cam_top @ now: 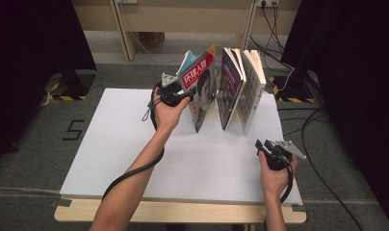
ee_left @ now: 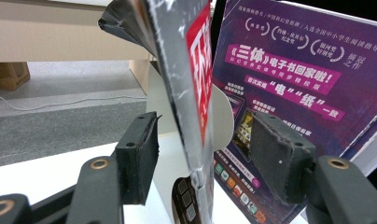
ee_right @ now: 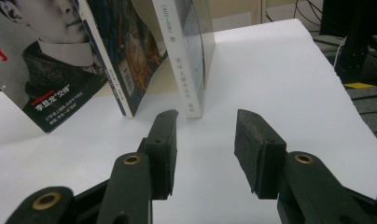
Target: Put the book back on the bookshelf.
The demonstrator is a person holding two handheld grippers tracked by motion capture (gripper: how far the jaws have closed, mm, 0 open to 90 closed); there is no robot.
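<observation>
**Magazine between the left jaws, pads off it**

The magazine [cam_top: 200,91] stands on the white table [cam_top: 135,144], tilted, its top leaning left toward the left gripper [cam_top: 183,94]. That gripper comes at it from the left, near its upper edge. In the left gripper view the magazine [ee_left: 189,93] runs edge-on up the middle of the gap between the two jaws — one pad well to its left, the other well to its right, neither pressing on it. The jaws are released and the magazine stands loose between them.

Just right of the magazine stand two books, both upright on their lower edges: a purple book [cam_top: 229,86] and a white book [cam_top: 252,89] beyond it. The purple book [ee_left: 289,88] fills the background behind the right-hand pad.

The right gripper [cam_top: 267,146] hovers over the table's near right part, well apart from the books. Its jaws stand apart with nothing between them — bare table beneath, the white book [ee_right: 189,60] ahead.
</observation>
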